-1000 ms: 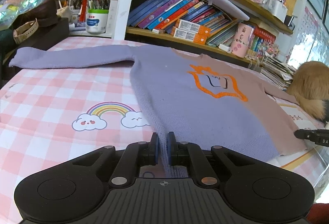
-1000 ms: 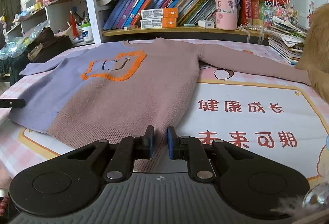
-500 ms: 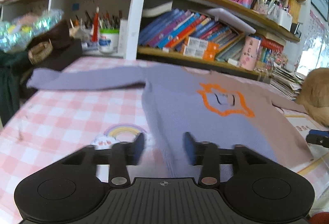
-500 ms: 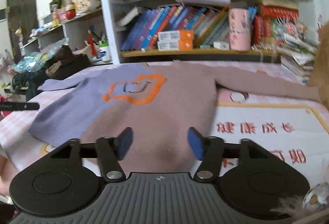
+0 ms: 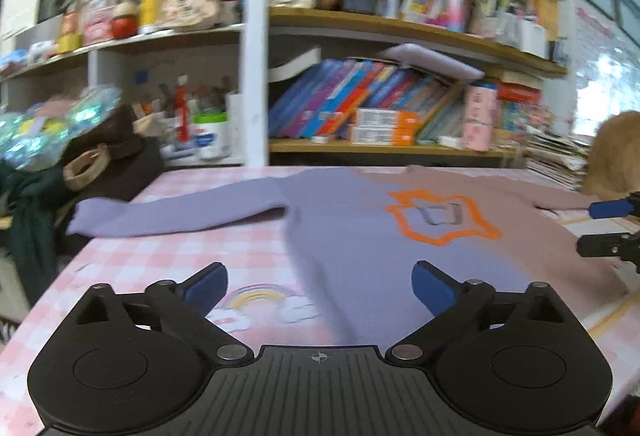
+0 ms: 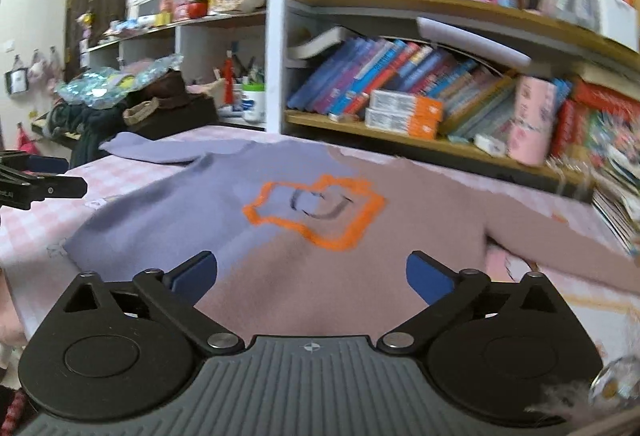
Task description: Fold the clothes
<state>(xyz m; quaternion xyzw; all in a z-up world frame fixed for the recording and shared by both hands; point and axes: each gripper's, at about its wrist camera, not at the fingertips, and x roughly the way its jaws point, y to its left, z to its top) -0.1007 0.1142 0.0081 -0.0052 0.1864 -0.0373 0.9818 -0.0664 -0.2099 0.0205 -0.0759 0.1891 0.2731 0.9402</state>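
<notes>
right tongs [image 6: 311, 278] spread wide, empty, above the flat sweater [image 6: 248, 220].

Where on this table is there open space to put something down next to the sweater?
Bare checked cloth lies between the purple sleeve and the near edge. Right of the sweater, the printed mat is free. The back edge crowds against bookshelves.

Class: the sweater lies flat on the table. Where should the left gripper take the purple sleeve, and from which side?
Probably at the cuff of the purple sleeve, from the table's open left edge: the sleeve lies straight out from the sweater, its free end thin enough for the open left gripper.
</notes>
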